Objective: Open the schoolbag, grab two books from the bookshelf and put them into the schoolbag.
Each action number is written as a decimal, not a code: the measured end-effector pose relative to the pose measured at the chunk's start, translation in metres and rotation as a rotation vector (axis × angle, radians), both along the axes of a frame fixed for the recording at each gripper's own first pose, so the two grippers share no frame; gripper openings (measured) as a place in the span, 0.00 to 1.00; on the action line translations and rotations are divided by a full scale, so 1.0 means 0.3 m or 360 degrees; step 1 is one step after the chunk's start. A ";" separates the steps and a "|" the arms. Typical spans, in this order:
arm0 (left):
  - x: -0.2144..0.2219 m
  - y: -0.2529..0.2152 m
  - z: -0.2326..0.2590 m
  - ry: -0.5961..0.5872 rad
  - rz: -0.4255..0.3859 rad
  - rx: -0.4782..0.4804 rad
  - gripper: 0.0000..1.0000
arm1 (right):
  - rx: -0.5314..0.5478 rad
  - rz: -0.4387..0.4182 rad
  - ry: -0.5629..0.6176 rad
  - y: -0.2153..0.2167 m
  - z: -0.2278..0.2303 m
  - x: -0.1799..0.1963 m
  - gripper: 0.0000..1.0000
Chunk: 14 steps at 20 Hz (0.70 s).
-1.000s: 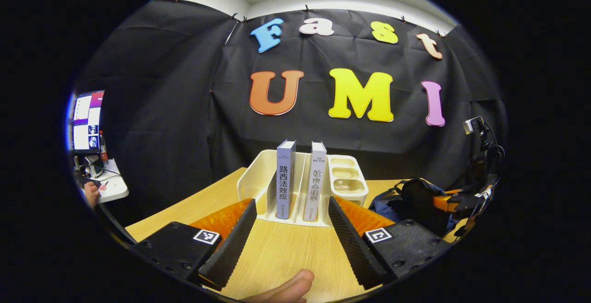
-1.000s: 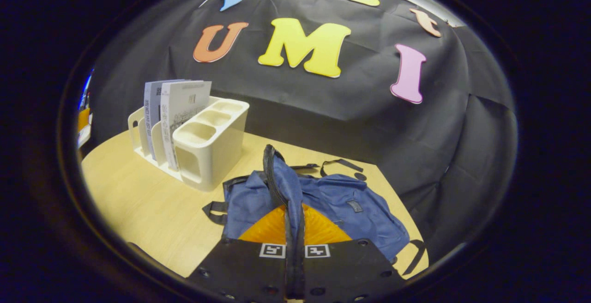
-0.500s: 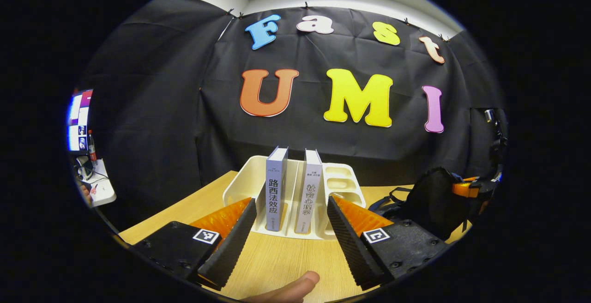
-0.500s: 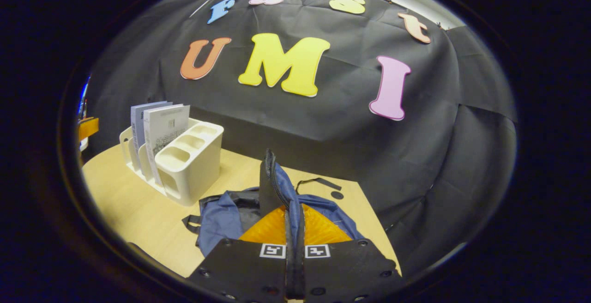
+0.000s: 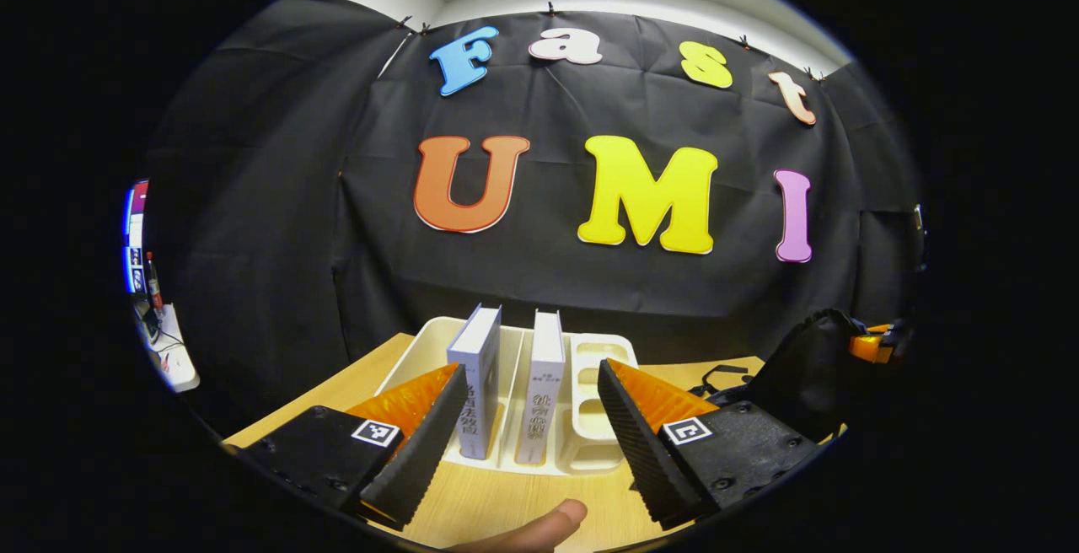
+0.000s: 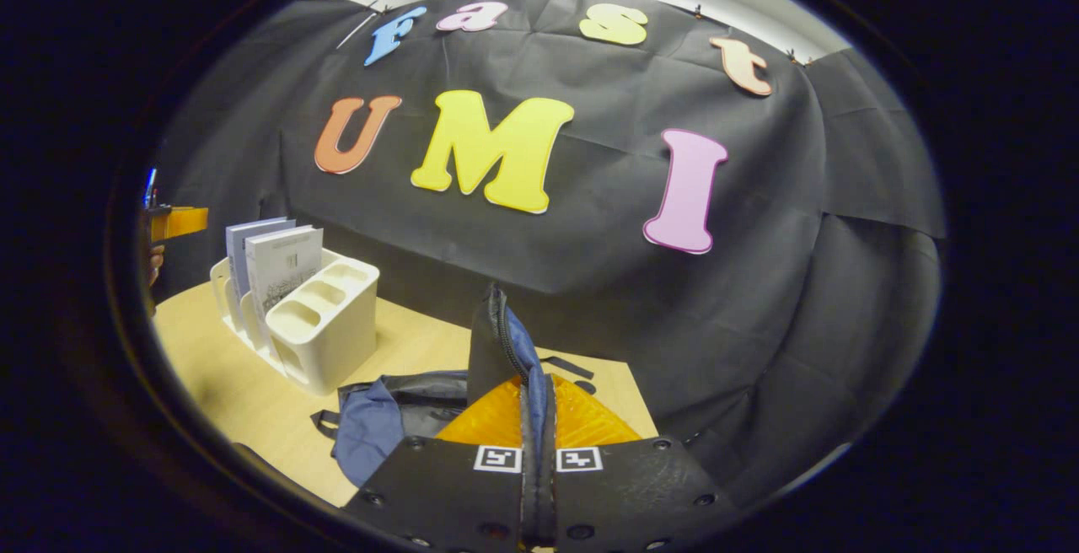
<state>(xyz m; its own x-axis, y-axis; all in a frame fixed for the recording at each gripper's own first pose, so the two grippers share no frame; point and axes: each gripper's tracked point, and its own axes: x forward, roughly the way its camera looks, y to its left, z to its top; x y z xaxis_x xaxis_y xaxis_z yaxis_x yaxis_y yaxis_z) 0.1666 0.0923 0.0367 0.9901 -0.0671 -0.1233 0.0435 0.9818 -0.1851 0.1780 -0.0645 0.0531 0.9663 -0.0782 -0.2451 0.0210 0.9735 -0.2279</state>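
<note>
Right gripper (image 6: 537,418) fingers pinch schoolbag (image 6: 396,418) edge, lifted above table (image 6: 228,376).

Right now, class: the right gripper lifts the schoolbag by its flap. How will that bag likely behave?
Probably floppy: the schoolbag sags in folds on the table below the flap pinched by the right gripper. It looks light and maybe empty, as it lies flat. Its mouth may fall shut once the flap is released.

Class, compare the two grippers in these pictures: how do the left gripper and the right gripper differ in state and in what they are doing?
The left gripper is open, its fingers spread before the two books in the white bookshelf; the right gripper is shut on the schoolbag flap. The left gripper holds nothing; the right gripper lifts the zippered flap off the table. Both work above the same wooden table.
</note>
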 end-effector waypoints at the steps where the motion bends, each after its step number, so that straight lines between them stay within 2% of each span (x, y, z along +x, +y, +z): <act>1: 0.027 -0.012 0.011 0.0008 -0.0006 0.0009 0.98 | 0.0008 0.0005 -0.0004 -0.014 0.006 0.006 0.00; 6: 0.205 -0.086 0.030 0.0093 -0.0080 0.0091 0.98 | 0.0049 0.0036 -0.0001 -0.048 0.013 0.017 0.00; 12: 0.374 -0.144 -0.050 0.0274 -0.0158 0.0324 0.97 | 0.0077 0.0069 -0.0010 -0.074 -0.009 0.026 0.00; 14: 0.434 -0.112 -0.075 0.0320 -0.0082 0.0445 0.96 | 0.0082 0.0076 -0.0001 -0.085 -0.019 0.032 0.00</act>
<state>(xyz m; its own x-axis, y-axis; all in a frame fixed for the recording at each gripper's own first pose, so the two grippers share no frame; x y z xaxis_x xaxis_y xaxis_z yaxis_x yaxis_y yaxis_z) 0.2967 0.0586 0.0141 0.9403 -0.0523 -0.3364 0.0842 0.9932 0.0809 0.1875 -0.0901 0.0473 0.9688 -0.0191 -0.2473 -0.0259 0.9838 -0.1773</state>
